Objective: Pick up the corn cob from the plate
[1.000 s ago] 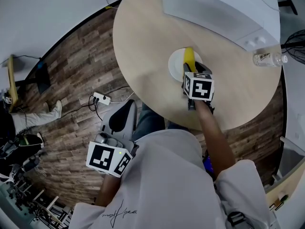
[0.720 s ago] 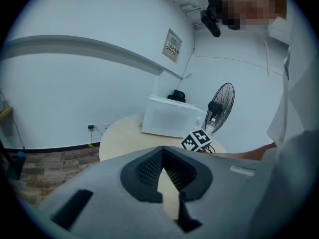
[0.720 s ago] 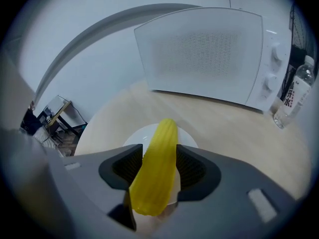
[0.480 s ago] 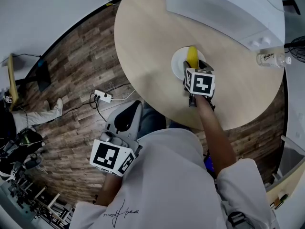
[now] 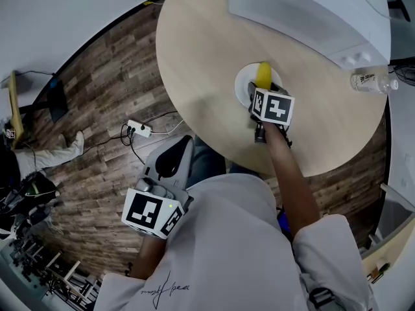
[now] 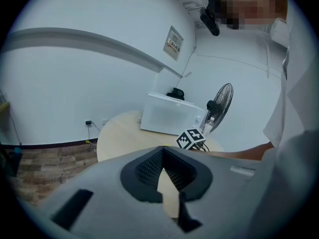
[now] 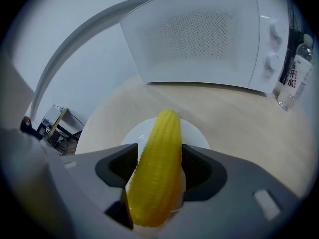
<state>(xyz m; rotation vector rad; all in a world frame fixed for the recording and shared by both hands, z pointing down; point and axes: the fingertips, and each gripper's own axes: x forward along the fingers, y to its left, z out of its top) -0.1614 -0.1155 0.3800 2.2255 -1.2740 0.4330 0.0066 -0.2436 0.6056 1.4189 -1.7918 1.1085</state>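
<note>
A yellow corn cob (image 7: 157,168) lies on a small white plate (image 7: 197,136) in the middle of the round table. My right gripper (image 7: 159,153) points steeply down over it. Its jaws are opening, and the cob lies between them with a sliver of plate showing beside the left pad. In the head view the right gripper (image 5: 260,92) covers the near part of the plate (image 5: 243,83), and only the far end of the corn cob (image 5: 262,75) shows. My left gripper (image 5: 170,161) hangs off the table over the floor, its tips (image 6: 163,148) together on nothing.
A white microwave (image 5: 305,11) stands at the back of the wooden table (image 5: 201,57), with a water bottle (image 5: 369,81) to its right. A power strip (image 5: 137,133) and cables lie on the wooden floor. A fan (image 6: 222,103) stands behind the table.
The right gripper has sunk a little over the plate and hides more of the corn cob. The left gripper has stayed where it was.
</note>
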